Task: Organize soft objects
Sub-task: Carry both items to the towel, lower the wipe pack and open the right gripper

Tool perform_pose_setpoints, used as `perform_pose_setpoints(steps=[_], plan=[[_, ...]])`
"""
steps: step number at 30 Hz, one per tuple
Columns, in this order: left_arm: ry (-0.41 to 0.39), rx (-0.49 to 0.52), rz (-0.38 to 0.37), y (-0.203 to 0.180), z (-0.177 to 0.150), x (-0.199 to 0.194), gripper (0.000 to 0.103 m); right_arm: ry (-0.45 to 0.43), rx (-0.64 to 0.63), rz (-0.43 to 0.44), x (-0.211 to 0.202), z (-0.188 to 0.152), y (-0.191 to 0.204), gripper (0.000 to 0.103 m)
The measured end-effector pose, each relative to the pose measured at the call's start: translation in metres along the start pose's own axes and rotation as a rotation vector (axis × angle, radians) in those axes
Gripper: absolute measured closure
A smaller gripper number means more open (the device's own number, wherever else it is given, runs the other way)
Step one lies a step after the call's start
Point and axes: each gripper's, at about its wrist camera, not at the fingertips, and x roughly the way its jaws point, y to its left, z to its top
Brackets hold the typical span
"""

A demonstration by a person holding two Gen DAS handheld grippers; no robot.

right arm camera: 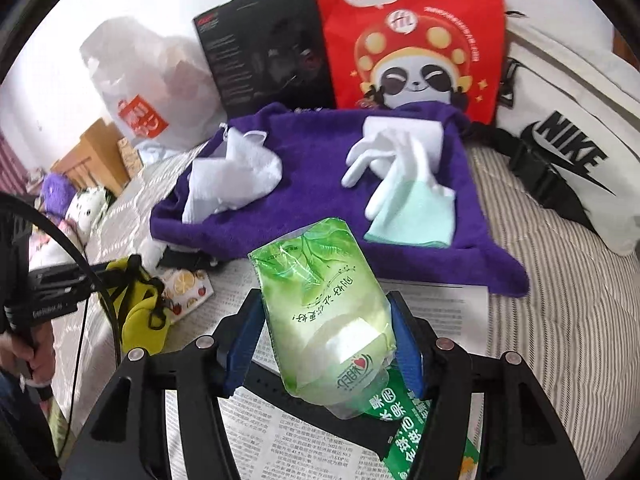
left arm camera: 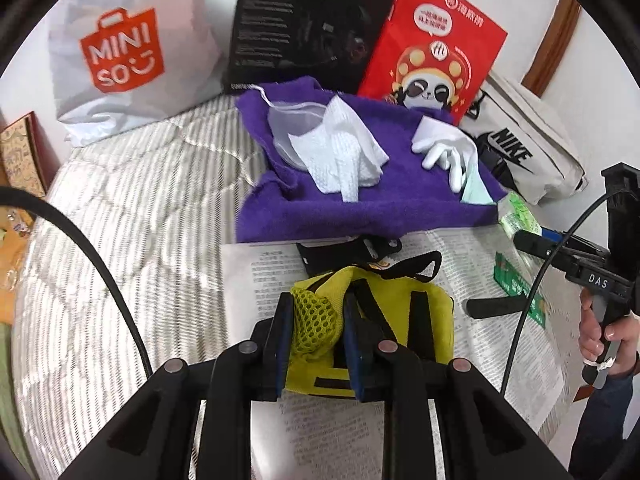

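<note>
Between the right gripper (right arm camera: 324, 344) pads we find the green tissue pack (right arm camera: 320, 304) pinched, long axis pointing ahead toward the purple towel (right arm camera: 312, 200); left gripper (left arm camera: 316, 340) clamps the yellow mesh pouch (left arm camera: 360, 320).

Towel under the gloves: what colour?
Purple towel, plain; clearest in the right wrist view.

A home bedroom: a striped quilted mattress (left arm camera: 132, 184) is lying under shopping bags (left arm camera: 120, 48), plush toys (right arm camera: 80, 204) sitting far left.
</note>
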Motion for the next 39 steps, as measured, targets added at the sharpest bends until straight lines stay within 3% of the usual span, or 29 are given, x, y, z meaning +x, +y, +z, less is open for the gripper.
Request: perform_pose_setpoints(steps=[10, 21, 31, 39], plan=[[-0.085, -0.048, -0.017, -0.009, 0.02, -0.041, 0.081, -0.033, 0.073, -0.045, -0.032, 0.019, -0.01, 0.043], [-0.103, -0.063, -0.027, -0.015, 0.059, -0.034, 0.081, -0.045, 0.074, -0.043, -0.035, 0.049, -0.014, 0.043], [-0.095, -0.091, 0.003, -0.002, 0.092, -0.013, 0.081, 0.01, 0.033, -0.007, 0.028, 0.088, -0.006, 0.043], [-0.077, -0.094, 0.025, 0.006, 0.111, 0.013, 0.081, 0.057, -0.017, 0.022, 0.073, 0.092, -0.007, 0.043]])
